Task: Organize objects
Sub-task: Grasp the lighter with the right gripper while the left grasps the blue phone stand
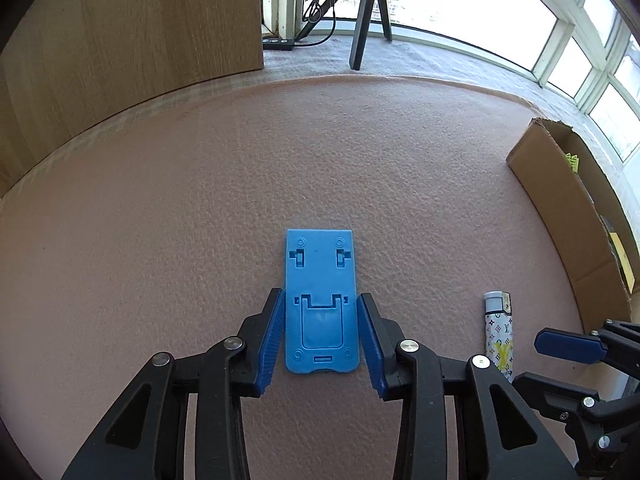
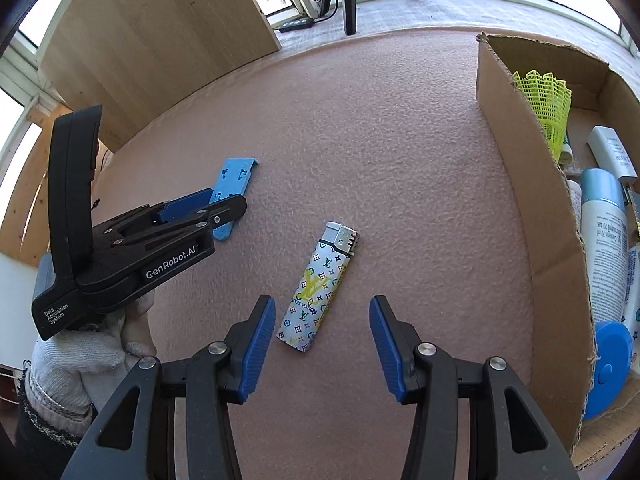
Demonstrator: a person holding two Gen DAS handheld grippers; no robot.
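The left gripper [image 1: 322, 332] points steeply down at a blue plastic stand [image 1: 321, 300] lying flat on the pink mat [image 1: 200, 200]. Its blue pads [image 1: 272, 340] sit against, or all but against, the stand's two long edges; the fisheye view does not settle whether they press, so a grip cannot be confirmed. The stand rests on the mat with its far end free, beyond the fingertips. The right gripper [image 2: 322, 342] hangs with its jaws spread apart and holding nothing. A patterned lighter [image 2: 318, 286] lies on the mat just ahead of it and between the lines of its fingers, tilted, metal cap away from the camera, touching neither pad. A gloved hand [image 2: 100, 344] holds the left tool from below. At the right edge of the mat stands an open cardboard box [image 2: 516, 152], containing a yellow shuttlecock [image 2: 546, 104], a white-and-blue bottle [image 2: 606, 240] and a blue round lid [image 2: 610, 364]. A tripod [image 1: 366, 12] stands by the window.
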